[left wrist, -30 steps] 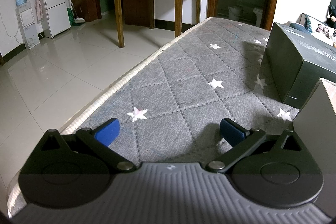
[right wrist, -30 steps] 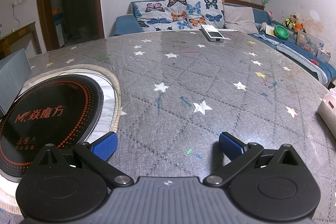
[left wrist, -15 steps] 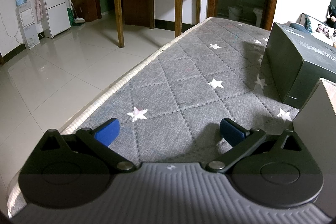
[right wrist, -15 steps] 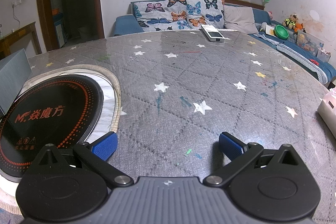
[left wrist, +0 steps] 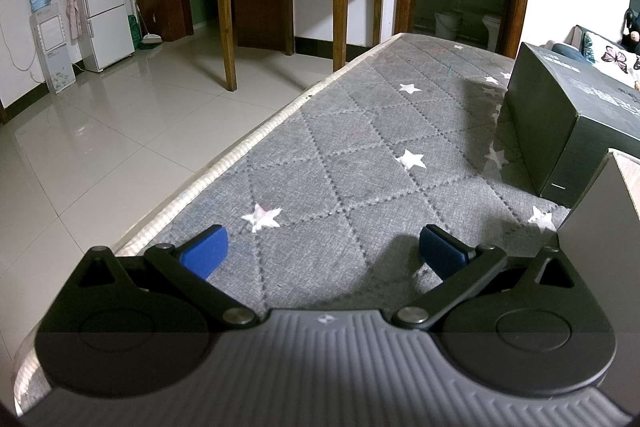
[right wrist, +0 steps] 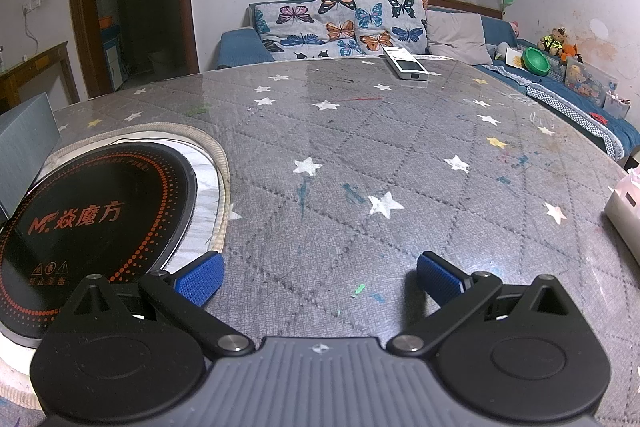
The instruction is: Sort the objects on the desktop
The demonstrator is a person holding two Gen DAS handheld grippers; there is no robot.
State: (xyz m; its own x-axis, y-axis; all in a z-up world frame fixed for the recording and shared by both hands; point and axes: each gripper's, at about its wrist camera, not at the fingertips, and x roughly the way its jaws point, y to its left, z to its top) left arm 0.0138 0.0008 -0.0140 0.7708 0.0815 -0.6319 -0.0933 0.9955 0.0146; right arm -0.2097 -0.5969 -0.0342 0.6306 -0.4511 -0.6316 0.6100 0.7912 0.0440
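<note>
Nothing has moved since the earlier pictures. The left tool (left wrist: 322,253) sits low over the grey star surface (left wrist: 360,155) with its blue fingers (left wrist: 204,255) spread wide, holding nothing. A dark box (left wrist: 560,123) stands to its right, and a grey box (left wrist: 600,227) is just beside its right finger. The right tool (right wrist: 320,277) is wide apart too, and empty (same as before). A round black cooker plate (right wrist: 92,211) lies by its left finger. A white remote (right wrist: 406,63) rests far off near the sofa.
</note>
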